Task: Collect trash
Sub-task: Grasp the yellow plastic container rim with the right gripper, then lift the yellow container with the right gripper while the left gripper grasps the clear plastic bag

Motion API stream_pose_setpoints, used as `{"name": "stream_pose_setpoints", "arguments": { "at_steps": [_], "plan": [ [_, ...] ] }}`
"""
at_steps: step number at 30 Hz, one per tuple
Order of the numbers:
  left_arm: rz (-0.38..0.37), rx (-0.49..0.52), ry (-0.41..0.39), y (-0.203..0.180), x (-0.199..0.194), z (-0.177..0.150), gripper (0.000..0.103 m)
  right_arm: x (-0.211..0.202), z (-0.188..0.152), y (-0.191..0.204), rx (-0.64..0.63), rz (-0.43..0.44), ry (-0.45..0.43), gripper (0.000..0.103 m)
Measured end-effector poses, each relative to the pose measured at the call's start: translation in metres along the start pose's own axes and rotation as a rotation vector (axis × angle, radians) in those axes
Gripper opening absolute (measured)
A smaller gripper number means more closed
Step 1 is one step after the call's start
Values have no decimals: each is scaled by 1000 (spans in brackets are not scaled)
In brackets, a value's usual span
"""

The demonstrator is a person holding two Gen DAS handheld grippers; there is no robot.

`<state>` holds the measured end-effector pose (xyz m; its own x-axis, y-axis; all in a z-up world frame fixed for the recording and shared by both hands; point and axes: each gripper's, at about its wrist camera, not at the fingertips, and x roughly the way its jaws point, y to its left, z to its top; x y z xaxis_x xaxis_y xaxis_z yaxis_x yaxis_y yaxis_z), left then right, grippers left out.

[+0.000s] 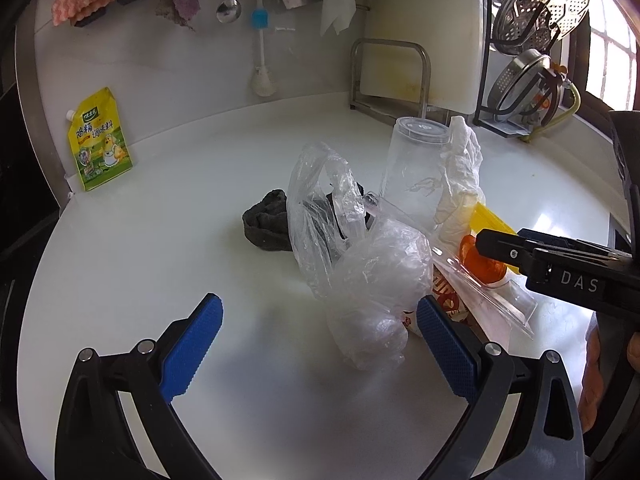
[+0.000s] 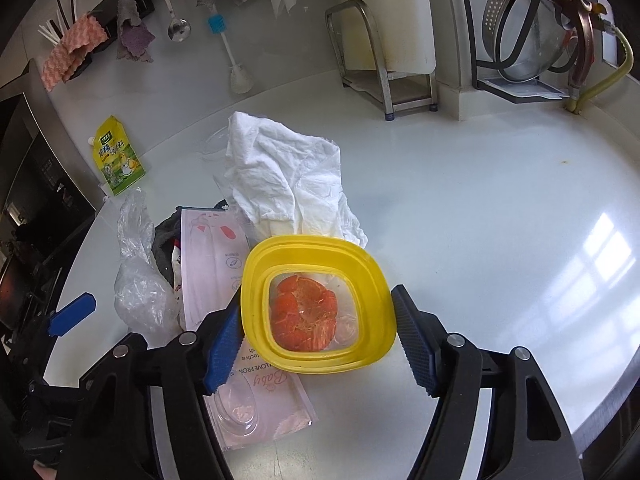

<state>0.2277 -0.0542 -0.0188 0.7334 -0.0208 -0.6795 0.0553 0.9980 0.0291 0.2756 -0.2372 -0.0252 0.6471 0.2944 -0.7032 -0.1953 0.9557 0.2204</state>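
"DAS" on right claw (image 1: 496, 246), "Baby" on clear package (image 2: 224, 264), Chinese characters on yellow pouch (image 1: 100, 140)

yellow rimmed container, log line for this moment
right gripper: jaws astride yellow rimmed container of orange peel, not clamped | left gripper: open, empty

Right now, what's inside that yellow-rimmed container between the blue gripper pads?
Through the clear middle of the yellow-rimmed container, orange peel pieces show, pith side up. Anything beneath the peel or behind the yellow rim is hidden.
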Motion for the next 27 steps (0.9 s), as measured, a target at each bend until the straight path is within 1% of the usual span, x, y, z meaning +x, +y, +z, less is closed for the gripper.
{"name": "stream_pose_setpoints", "arguments": {
  "at_steps": [3, 7, 13, 16, 19, 20, 22, 24, 25, 27],
  "plan": [
    [7, 2, 2, -1, 2, 0, 96, -9, -1, 3, -21, -33, -40, 68],
    [1, -8, 0, -2, 2, 0, 96, -18, -3, -1, -13, -50, -69, 68],
    [17, -7, -2, -9, 7, 2, 96, -22, -3, -10, 18, -51, -78, 68],
    [8, -21, 2, -12, 12, 5, 96, -23, -3, -11, 22, -46, -81, 68],
    [28, -22, -2, -15, 16, 8, 96, -23, -4, -11, 20, -40, -81, 68],
    [34, -21, -4, -16, 17, 9, 94, -23, -4, -11, 19, -40, -81, 68],
    [29, -30, -4, -15, 18, 10, 83, -23, -4, -11, 19, -39, -81, 68],
    [13, -38, 20, -13, 22, 10, 61, -23, -4, -10, 19, -38, -82, 68],
    [2, -43, 30, -12, 24, 10, 56, -23, -4, -10, 19, -38, -81, 68],
    [-16, -53, 34, -9, 25, 10, 41, -23, -5, -9, 17, -41, -82, 68]
  ]
}}
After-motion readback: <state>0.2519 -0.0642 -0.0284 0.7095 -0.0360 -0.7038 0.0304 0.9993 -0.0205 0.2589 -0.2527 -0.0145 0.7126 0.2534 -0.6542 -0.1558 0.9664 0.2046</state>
